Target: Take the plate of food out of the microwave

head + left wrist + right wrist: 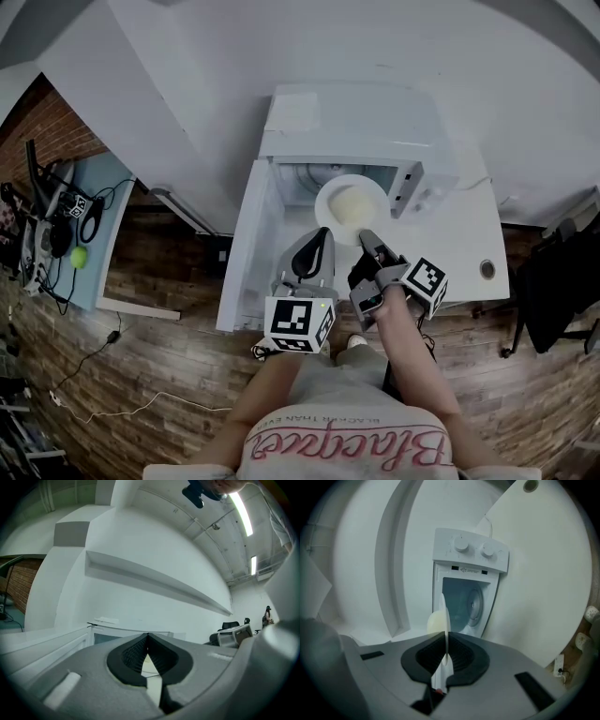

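Observation:
The white microwave [356,122] stands open at the back of the white table [469,234]. A white plate [339,195] with pale yellowish food [349,204] sits at the mouth of its cavity. My right gripper [364,234] is shut on the plate's near rim. In the right gripper view the plate [446,616] runs edge-on between the jaws of the right gripper [446,637], with the food [436,621] on its left face and the microwave [469,599] behind. My left gripper [314,251] hovers just left of the plate, shut and empty. In its own view the left gripper [148,635] points at a bare white wall.
The table has a cable hole [487,269] near its front right corner. A blue desk [103,202] with cables and a green ball [78,255] stands to the left on the wooden floor. A dark chair [553,281] is on the right.

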A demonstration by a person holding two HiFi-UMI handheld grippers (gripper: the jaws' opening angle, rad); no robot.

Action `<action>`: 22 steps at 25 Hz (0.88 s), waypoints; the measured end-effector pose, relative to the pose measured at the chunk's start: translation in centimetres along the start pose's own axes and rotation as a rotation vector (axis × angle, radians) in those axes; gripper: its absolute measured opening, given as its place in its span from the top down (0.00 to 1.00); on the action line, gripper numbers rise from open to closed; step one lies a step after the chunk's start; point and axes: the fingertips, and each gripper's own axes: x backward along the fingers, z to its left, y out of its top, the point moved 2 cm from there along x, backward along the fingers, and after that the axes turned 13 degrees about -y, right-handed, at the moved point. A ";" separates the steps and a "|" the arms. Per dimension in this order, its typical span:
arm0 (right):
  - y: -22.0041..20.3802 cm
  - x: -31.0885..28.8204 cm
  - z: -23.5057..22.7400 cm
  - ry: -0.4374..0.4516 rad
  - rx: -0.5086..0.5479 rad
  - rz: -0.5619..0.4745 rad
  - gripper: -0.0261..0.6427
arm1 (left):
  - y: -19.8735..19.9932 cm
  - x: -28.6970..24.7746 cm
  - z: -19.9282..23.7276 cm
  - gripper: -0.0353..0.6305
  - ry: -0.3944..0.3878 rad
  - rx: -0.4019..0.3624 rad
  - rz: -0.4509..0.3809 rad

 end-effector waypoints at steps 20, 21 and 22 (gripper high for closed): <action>2.4 0.0 4.8 0.027 0.052 0.009 0.93 | 3.8 -2.6 0.4 0.94 0.033 -0.072 -0.049; 2.5 0.0 5.0 0.028 0.048 0.005 0.93 | 3.9 -2.7 0.2 0.94 0.030 -0.074 -0.052; 2.6 0.1 5.1 0.031 0.042 0.001 0.93 | 4.1 -2.8 0.0 0.94 0.028 -0.078 -0.054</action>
